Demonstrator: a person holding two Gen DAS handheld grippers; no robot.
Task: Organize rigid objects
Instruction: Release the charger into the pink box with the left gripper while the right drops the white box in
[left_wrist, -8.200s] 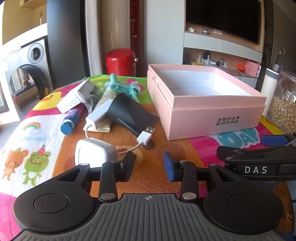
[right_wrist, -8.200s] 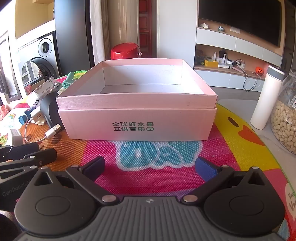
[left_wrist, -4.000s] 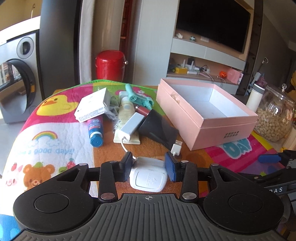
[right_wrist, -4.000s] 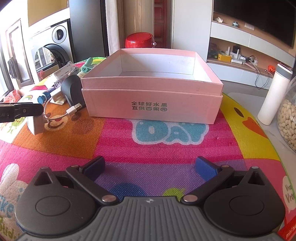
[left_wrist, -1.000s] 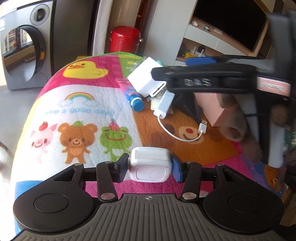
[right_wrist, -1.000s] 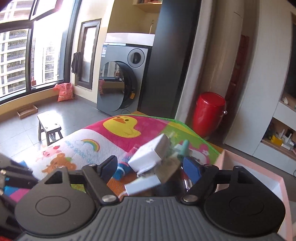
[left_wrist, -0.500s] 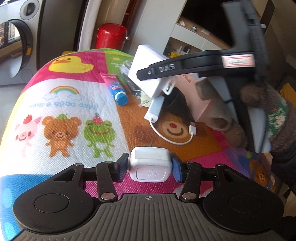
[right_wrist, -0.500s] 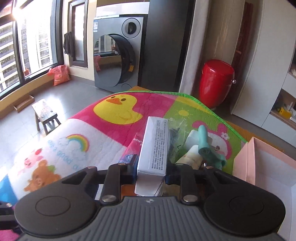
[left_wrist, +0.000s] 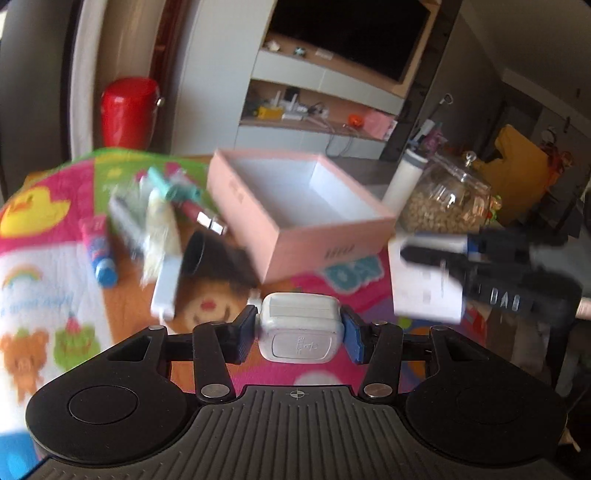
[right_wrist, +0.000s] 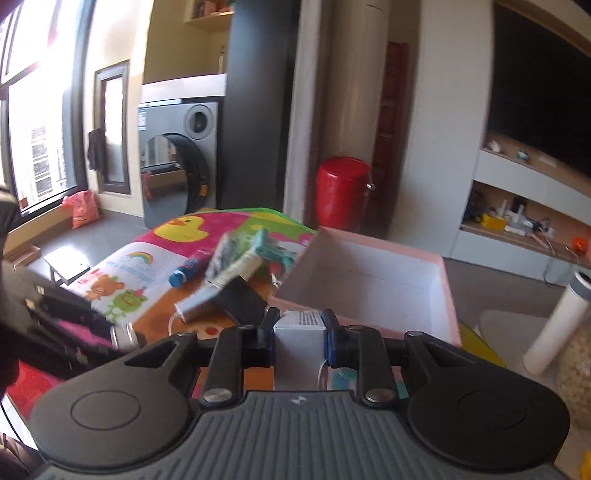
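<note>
White charger (left_wrist: 300, 330) held aloft, white carton (right_wrist: 298, 345) held upright, pink box (left_wrist: 314, 236) open

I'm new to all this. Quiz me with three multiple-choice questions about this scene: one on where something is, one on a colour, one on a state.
1. Where is the blue-capped tube?
A. in the box
B. on the mat, left of the box
C. in a gripper

2. What colour is the box outside?
A. pink
B. green
C. black

3. What is the left gripper doing?
A. hanging open
B. shut on nothing
C. clamping a white adapter

Answers: 1 B, it lies among the clutter beside the box; 2 A, its walls are pink; 3 C, both pads press the adapter's sides.
</note>
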